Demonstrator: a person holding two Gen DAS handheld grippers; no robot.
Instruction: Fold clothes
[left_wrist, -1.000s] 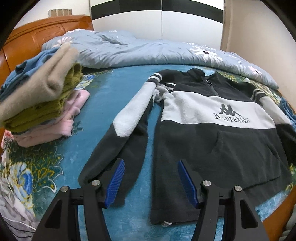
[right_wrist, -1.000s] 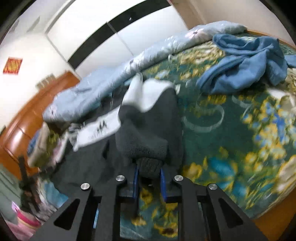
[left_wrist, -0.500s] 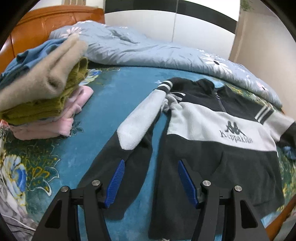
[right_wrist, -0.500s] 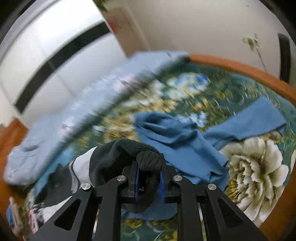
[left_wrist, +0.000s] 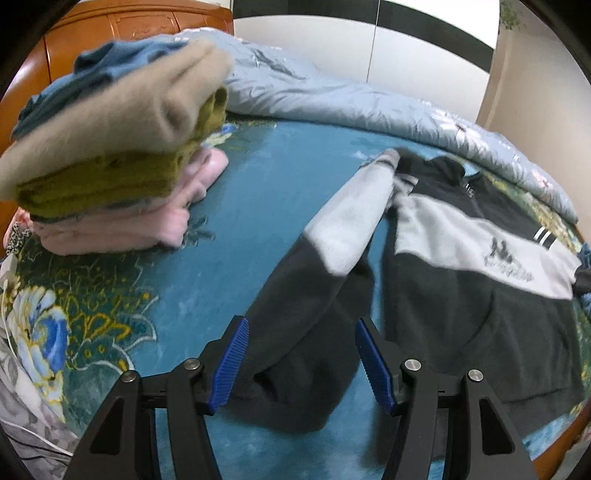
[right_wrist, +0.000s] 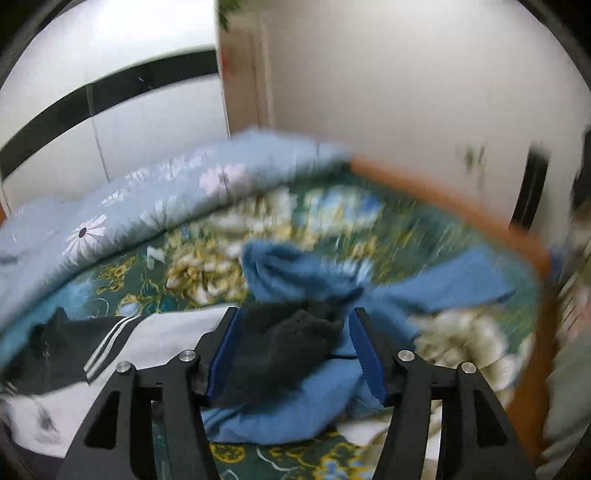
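Left wrist view, garment: black-and-white fleece sweatshirt with a zip collar and a printed chest logo (left_wrist: 476, 280), lying face up and mostly flat on the teal floral bedspread (left_wrist: 273, 192).
Left wrist view, sleeve: the sweatshirt's near sleeve, white above and black below (left_wrist: 317, 295), runs down toward the camera; its cuff end lies between the blue pads.
Left wrist view, left claw (left_wrist: 300, 365): jaws about halfway apart, pads clear of the cloth on both sides, nothing held.
Left wrist view, surroundings: folded stack of beige, olive and pink knitwear (left_wrist: 114, 158) well apart to the left; rumpled pale-blue quilt (left_wrist: 332, 96) along the far edge.
Right wrist view, right claw (right_wrist: 291, 354): jaws opening; the black fleece cuff of the other sleeve (right_wrist: 284, 343) sits loosely between the pads, sagging, no longer pinched as far as the blurred frame shows.
Right wrist view, surroundings: crumpled blue garment (right_wrist: 310, 273) lies under and just beyond that cuff; the sweatshirt's white chest band and striped shoulder run off to the left.
Handling, judged: thick, soft fleece; light, limp, not slippery, nothing fragile. It should hold a crease poorly and bulge at folds, and a sleeve lifted by one end will droop and drag.
Grip point, judged: pinch the near sleeve at the cuff or just above it, through both layers; for the body, take the hem corner or shoulder seam rather than the middle of a panel.
Risk, judged: the released cuff rests on the blue garment and may catch it when the sleeve is folded in.
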